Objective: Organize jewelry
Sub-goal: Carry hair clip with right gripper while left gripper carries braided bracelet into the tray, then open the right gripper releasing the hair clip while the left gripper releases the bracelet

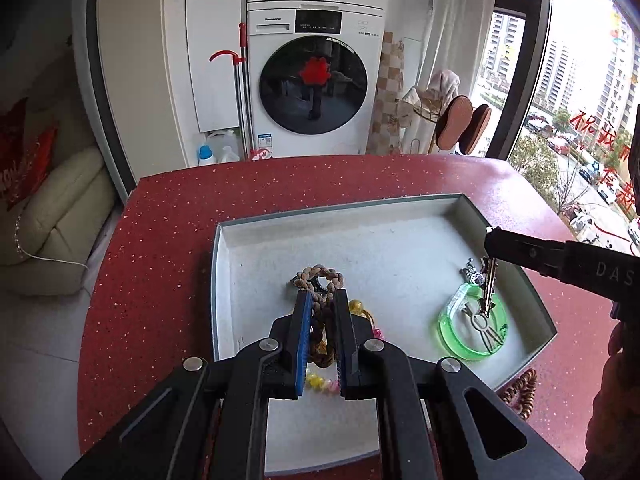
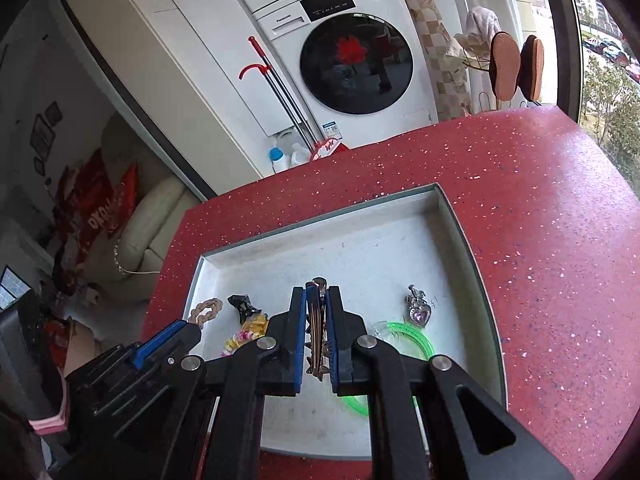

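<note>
A shallow grey tray (image 1: 340,210) (image 2: 320,220) lies on the red speckled counter. My left gripper (image 1: 322,298) is shut on a brown braided rope bracelet (image 1: 318,276), held over the tray's left part; its end also shows in the right wrist view (image 2: 206,309). My right gripper (image 2: 316,294) (image 1: 494,240) is shut on a metal hair clip (image 2: 316,320) (image 1: 488,284), hanging above a green bangle (image 1: 472,328) (image 2: 412,336). A silver pendant with a pink heart (image 2: 418,306) lies by the bangle. A yellow and pink bead bracelet (image 2: 248,334) (image 1: 320,382) and a black clip (image 2: 242,304) lie near the left gripper.
A red counter (image 1: 240,200) (image 2: 540,220) carries the tray. A brown bead string (image 1: 522,394) lies outside the tray's near right corner. Beyond the counter stand a washing machine (image 1: 312,80), a mop (image 1: 240,92), bottles (image 1: 208,154) and a cream sofa (image 1: 52,216). A window (image 1: 580,100) is on the right.
</note>
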### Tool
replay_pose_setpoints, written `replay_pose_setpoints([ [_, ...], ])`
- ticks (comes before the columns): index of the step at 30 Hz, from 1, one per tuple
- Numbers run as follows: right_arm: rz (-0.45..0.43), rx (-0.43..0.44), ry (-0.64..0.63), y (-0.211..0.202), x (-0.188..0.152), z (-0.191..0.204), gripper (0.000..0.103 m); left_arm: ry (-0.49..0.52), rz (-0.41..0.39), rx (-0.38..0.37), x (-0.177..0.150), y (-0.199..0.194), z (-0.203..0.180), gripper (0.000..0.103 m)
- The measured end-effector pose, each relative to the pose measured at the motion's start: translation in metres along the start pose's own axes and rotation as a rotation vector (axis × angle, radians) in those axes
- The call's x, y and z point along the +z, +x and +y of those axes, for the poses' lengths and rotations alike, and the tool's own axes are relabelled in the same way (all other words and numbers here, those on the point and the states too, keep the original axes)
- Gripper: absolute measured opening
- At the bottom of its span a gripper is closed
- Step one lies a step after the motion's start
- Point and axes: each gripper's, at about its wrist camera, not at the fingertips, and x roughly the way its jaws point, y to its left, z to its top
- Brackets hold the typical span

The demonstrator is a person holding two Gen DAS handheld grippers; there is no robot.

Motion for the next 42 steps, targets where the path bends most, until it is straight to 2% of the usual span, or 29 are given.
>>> replay_pose_setpoints([
  [10, 0.052, -0.021, 0.019, 0.037, -0.006, -0.011, 0.01, 0.03, 0.05, 0.034, -0.012, 0.03, -0.004, 0.029],
  [16, 0.062, -0.042, 0.002, 0.048, -0.011, -0.01, 0.01, 0.071, 0.04, 0.076, -0.016, 0.035, -0.012, 0.029],
  [31, 0.11, -0.03, 0.028, 0.065, -0.013, -0.012, 0.013, 0.078, 0.071, 0.097, -0.024, 0.039, -0.012, 0.029],
  [34, 0.107, -0.009, 0.038, 0.062, -0.013, -0.011, 0.025, 0.072, 0.072, 0.099, -0.023, 0.038, -0.011, 0.029],
  [36, 0.091, 0.009, 0.052, 0.055, -0.012, -0.012, 0.039, 0.068, 0.072, 0.101, -0.023, 0.038, -0.011, 0.029],
  [40, 0.064, 0.028, 0.053, 0.038, -0.013, -0.011, 0.043, 0.066, 0.067, 0.102, -0.023, 0.035, -0.011, 0.029],
  [42, 0.05, 0.032, 0.053, 0.028, -0.016, -0.011, 0.05, 0.064, 0.063, 0.101, -0.022, 0.033, -0.011, 0.029],
])
